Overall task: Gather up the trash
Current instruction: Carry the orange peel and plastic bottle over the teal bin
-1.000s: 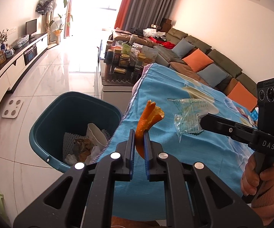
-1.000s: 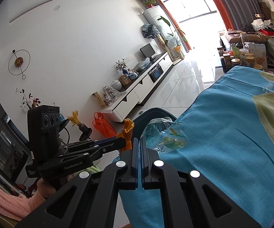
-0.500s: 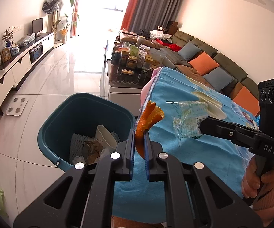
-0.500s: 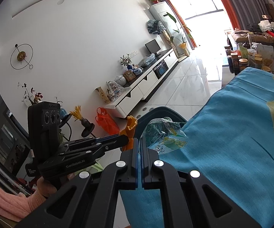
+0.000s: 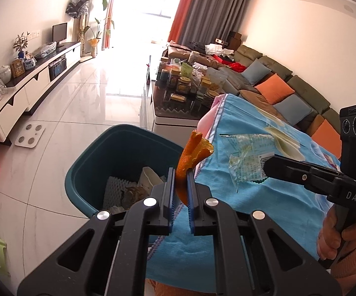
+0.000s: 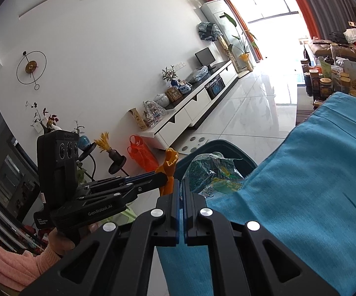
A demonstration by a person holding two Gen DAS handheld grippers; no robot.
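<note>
Orange peel (image 5: 194,159) pinched by left gripper (image 5: 179,187), wrapper (image 5: 248,164) by right gripper (image 6: 180,190); both needed releasing squarely above teal bin (image 5: 89,172).

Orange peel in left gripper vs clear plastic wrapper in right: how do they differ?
The orange peel is opaque, stiff and stands upright; the clear plastic wrapper is see-through, printed and crumpled. The peel is narrow, the wrapper wider. Each is clamped in a shut gripper, left gripper and right gripper, near the teal bin.
</note>
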